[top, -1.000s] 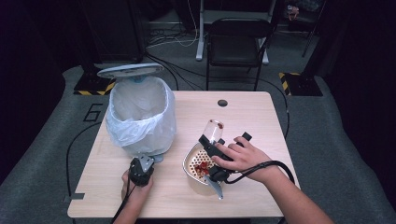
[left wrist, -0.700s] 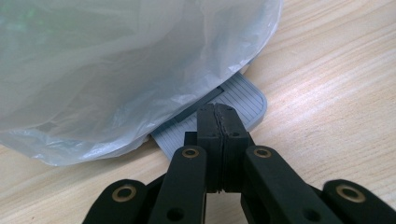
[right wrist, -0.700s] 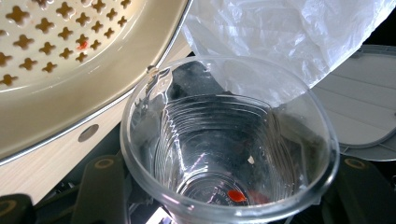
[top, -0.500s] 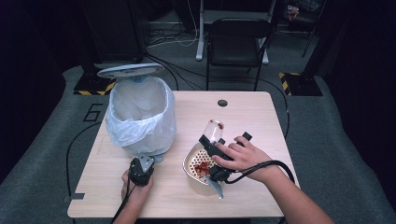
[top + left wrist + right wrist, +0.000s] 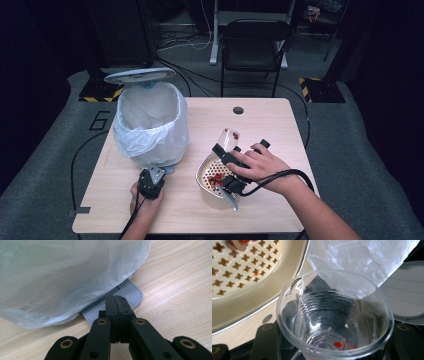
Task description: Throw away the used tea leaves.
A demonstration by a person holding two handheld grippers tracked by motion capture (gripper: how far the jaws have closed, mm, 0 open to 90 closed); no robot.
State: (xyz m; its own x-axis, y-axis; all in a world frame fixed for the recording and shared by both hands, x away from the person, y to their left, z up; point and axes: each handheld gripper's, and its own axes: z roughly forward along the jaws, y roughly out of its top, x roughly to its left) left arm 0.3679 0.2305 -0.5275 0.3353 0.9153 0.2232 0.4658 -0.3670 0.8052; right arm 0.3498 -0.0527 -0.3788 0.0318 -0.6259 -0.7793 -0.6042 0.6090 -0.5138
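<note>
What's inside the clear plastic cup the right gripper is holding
In the right gripper view, the clear plastic cup is nearly empty: a small red bit or two lies at its bottom. The fingers behind its ribbed wall show only as dark blurs.

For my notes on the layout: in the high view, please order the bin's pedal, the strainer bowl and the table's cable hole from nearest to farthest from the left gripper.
1. Pedal: just beyond the left gripper.
2. Strainer bowl: to its right.
3. Cable hole: far edge of the table.
</note>
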